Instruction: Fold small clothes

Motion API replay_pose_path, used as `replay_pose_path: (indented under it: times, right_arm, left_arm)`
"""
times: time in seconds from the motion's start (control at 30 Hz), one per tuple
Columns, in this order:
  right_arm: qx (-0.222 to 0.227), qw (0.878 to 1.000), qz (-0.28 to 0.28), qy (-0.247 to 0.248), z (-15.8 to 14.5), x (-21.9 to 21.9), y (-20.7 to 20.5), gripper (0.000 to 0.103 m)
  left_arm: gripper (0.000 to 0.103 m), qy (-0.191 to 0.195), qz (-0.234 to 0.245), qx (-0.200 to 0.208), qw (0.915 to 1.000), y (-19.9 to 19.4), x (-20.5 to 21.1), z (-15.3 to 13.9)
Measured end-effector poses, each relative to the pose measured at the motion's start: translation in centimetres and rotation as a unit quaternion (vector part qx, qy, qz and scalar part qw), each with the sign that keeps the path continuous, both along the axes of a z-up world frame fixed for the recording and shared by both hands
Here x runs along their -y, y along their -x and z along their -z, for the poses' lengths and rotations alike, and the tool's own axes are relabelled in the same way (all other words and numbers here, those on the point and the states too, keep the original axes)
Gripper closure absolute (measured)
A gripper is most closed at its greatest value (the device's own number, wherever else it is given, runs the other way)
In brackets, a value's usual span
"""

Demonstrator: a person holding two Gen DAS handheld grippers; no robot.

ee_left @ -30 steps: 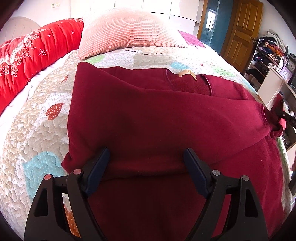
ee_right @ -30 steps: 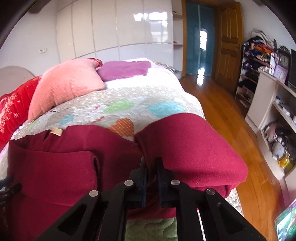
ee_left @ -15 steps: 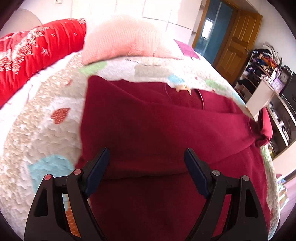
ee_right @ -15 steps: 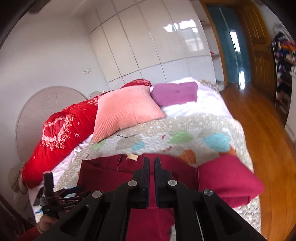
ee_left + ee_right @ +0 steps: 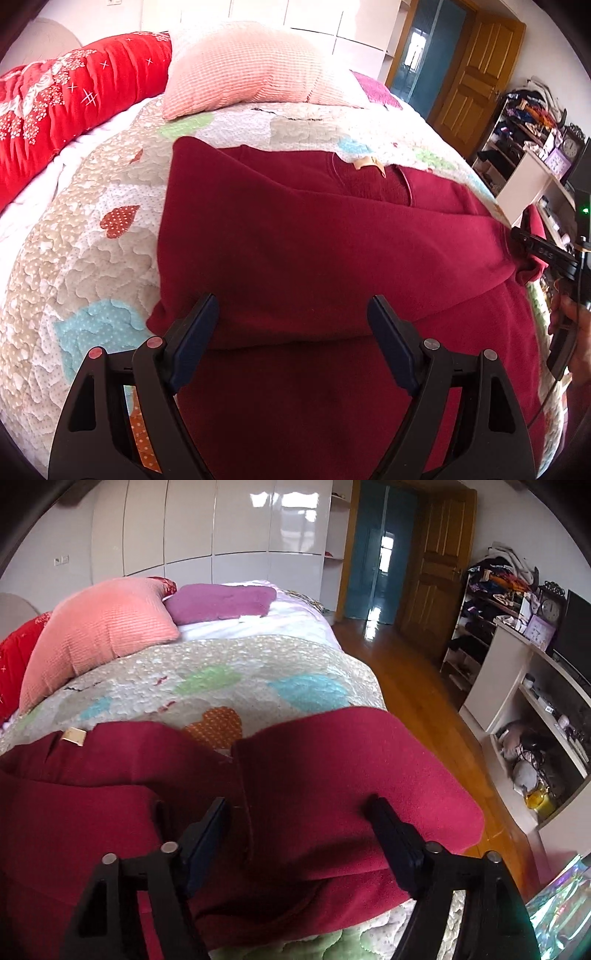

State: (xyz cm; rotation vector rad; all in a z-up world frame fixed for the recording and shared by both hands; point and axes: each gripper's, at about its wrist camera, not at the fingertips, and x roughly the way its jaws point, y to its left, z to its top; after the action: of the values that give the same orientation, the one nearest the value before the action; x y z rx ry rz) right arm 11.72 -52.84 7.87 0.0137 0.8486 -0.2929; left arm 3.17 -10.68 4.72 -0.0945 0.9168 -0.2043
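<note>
A dark red sweater [image 5: 314,251] lies spread on the quilted bed, neck label at the far side, its left sleeve folded across the body. My left gripper [image 5: 291,328] is open and empty, hovering just over the folded sleeve's lower edge. In the right wrist view the sweater [image 5: 110,812] shows with its right sleeve [image 5: 351,768] hanging toward the bed's edge. My right gripper [image 5: 299,834] is open, its jaws straddling that sleeve near the shoulder. The right gripper also shows at the right edge of the left wrist view [image 5: 532,247].
A patchwork quilt [image 5: 92,258] covers the bed. A pink pillow [image 5: 251,70] and a red blanket [image 5: 66,99] lie at the head, with a purple cloth [image 5: 221,602] beyond. Wood floor [image 5: 424,686], shelves [image 5: 546,709] and a door [image 5: 432,561] lie to the right.
My right gripper was shut and raised; it has opened and come down over the right sleeve. My left gripper stays open over the folded sleeve, with only slight shifting.
</note>
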Motion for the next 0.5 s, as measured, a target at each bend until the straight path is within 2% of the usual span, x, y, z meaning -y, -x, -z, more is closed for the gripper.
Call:
replay_pose_path:
  times: [0.03, 0.1, 0.13, 0.27, 0.3, 0.4, 0.5]
  right_arm:
    - [-0.004, 1.0, 0.004, -0.008, 0.4, 0.5, -0.1, 0.065]
    - [0.001, 0.998, 0.004, -0.058, 0.6, 1.9, 0.0, 0.089]
    - [0.005, 0.998, 0.002, -0.07, 0.5, 2.2, -0.2, 0.097]
    - [0.04, 0.989, -0.028, -0.139, -2.9, 3.0, 1.8, 0.098]
    - [0.052, 0.982, -0.048, -0.173, -4.4, 2.9, 2.3, 0.098]
    - [0.074, 0.967, -0.108, -0.218, -8.4, 1.1, 3.4, 0.098]
    - [0.093, 0.943, -0.185, -0.262, -12.1, -2.5, 3.7, 0.098]
  left_arm:
    - [0.02, -0.003, 0.001, -0.001, 1.0, -0.1, 0.1, 0.1]
    - [0.02, -0.005, 0.003, -0.001, 1.0, -0.2, 0.3, 0.3]
    - [0.02, -0.005, 0.003, -0.001, 1.0, -0.2, 0.3, 0.3]
    - [0.02, 0.009, 0.008, -0.003, 0.9999, -0.2, -0.2, -0.2]
    - [0.02, 0.019, 0.012, 0.0, 0.9997, -0.1, -0.5, -0.9]
    - [0.02, 0.04, 0.016, 0.027, 0.9987, 0.2, -1.8, -3.5]
    - [0.02, 0.061, 0.013, 0.054, 0.9966, 0.4, -3.5, -6.2]
